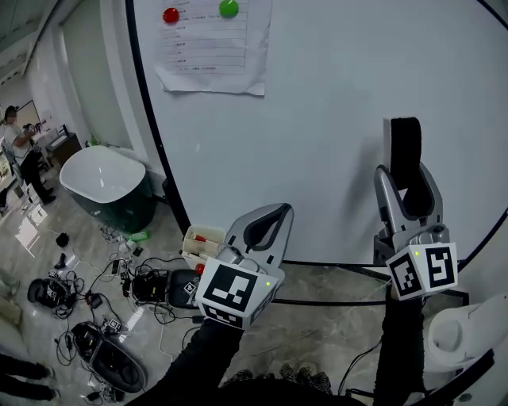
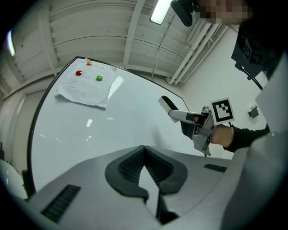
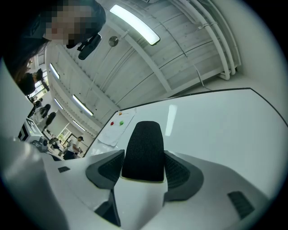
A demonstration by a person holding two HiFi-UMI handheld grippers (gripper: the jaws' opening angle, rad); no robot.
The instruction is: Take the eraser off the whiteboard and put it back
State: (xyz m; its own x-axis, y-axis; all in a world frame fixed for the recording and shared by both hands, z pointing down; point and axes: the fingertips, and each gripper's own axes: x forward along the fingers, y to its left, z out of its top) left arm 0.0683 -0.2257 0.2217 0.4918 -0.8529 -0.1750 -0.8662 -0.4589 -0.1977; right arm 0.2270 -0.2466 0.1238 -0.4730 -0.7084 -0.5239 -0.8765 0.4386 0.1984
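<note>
The eraser [image 1: 405,158], white-bodied with a black felt face, stands upright between the jaws of my right gripper [image 1: 405,189], which is shut on it just in front of the whiteboard [image 1: 333,95]. In the right gripper view the eraser [image 3: 143,150] fills the gap between the ribbed pads. The left gripper view shows the eraser [image 2: 168,104] sticking out of the right gripper [image 2: 198,123], off the board. My left gripper [image 1: 278,212] hangs lower and to the left, shut with nothing in it; its pads meet [image 2: 144,152].
A paper sheet [image 1: 210,44] is pinned to the board by a red magnet [image 1: 171,14] and a green magnet [image 1: 228,8]. Below left lie a white tub [image 1: 107,186], a small white box [image 1: 202,238] and tangled cables and gear [image 1: 95,309]. A person [image 1: 16,151] stands far left.
</note>
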